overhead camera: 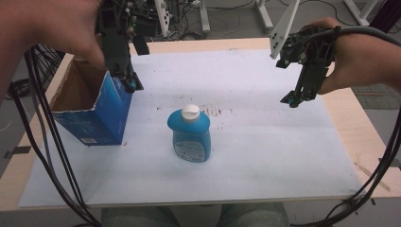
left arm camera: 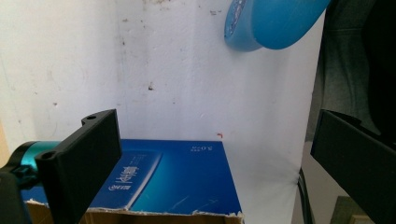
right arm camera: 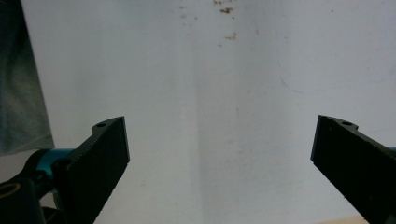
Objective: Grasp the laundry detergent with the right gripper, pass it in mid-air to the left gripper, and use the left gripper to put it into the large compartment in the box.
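Fingers of the left gripper stood wide apart in the left gripper view, nothing between them, poised at the upper right corner of the blue box; fingers of the right gripper were likewise spread wide in the right gripper view, with bare sheet showing through the gap. Largest thing on scene: the wooden table, covered over most of its top by a white sheet marked with small brown specks near the middle. On the sheet's left side sat the blue box, open at the top with a torn cardboard rim, brown inside, tilted slightly. The left gripper view showed the box's blue printed face just under the jaws. Near the sheet's centre, apart from the box, stood the blue bottle, upright, white cap on, pale label facing the person. The same bottle showed at the top of the left gripper view. The right gripper hung above the sheet's right half, well apart from bottle and box.
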`<control>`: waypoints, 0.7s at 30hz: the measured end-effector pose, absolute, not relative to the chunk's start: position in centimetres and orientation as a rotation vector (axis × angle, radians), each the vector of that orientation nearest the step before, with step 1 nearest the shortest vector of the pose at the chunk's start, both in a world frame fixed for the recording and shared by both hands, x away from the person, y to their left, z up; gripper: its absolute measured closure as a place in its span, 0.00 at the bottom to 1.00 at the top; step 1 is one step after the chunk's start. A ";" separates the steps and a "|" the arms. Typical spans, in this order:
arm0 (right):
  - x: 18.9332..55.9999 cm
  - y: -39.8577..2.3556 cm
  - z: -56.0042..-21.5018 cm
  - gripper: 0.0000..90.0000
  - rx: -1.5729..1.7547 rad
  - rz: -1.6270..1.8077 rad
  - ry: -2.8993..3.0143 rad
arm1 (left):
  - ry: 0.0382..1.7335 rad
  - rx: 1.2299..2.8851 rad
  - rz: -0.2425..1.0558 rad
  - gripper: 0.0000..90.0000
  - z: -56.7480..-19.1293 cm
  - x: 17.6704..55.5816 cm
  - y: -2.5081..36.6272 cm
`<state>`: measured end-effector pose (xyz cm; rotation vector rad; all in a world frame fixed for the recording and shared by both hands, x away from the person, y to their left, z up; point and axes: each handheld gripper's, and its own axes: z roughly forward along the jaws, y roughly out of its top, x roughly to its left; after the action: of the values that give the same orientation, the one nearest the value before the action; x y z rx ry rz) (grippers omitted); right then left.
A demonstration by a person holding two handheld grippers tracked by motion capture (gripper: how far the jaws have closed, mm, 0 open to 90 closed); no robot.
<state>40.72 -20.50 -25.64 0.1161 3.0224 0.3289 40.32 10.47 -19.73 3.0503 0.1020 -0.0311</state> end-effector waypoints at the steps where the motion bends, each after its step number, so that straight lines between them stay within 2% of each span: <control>1: 40.4 -20.4 -25.8 0.04 0.116 0.354 3.024 | 0.101 3.052 -0.034 0.02 -19.7 40.3 10.5; 8: 38.3 -20.2 -28.0 0.04 0.158 0.675 3.032 | 0.081 3.056 -0.061 0.02 -20.0 40.0 10.7; 14: 37.0 -19.7 -30.9 0.04 0.180 0.733 3.062 | 0.084 3.049 -0.046 0.02 -19.8 39.8 11.0; 21: 36.4 -19.0 -32.6 0.04 0.192 0.843 3.044 | 0.072 3.045 -0.036 0.02 -19.8 39.4 11.2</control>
<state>36.42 -18.98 -32.59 0.1916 3.0436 0.8434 39.44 11.18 -19.81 3.0450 0.0724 -0.0357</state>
